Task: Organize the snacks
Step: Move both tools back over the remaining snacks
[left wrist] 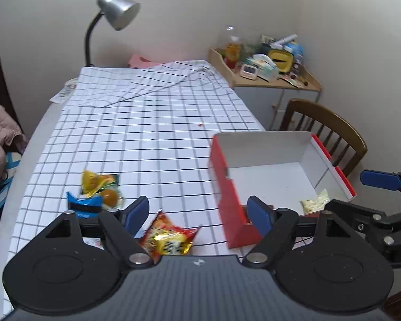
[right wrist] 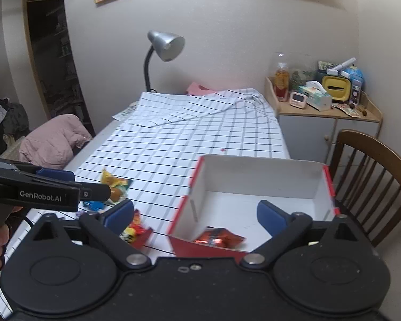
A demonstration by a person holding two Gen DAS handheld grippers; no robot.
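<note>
Two claws, both wide apart, nothing held. Left claw (left wrist: 197,211) above red-yellow snack packet (left wrist: 168,238) on tabletop (left wrist: 147,139). Right claw (right wrist: 195,214) over red box (right wrist: 254,182); shiny red packet (right wrist: 219,238) lies inside, just below.

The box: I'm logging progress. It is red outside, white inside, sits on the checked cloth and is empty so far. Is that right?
Not empty. The box already holds snacks: the right wrist view shows a red packet inside, near its front wall, and the left wrist view shows a pale packet on its floor. The rest stands: red outside, white inside, on the checked cloth.
</note>
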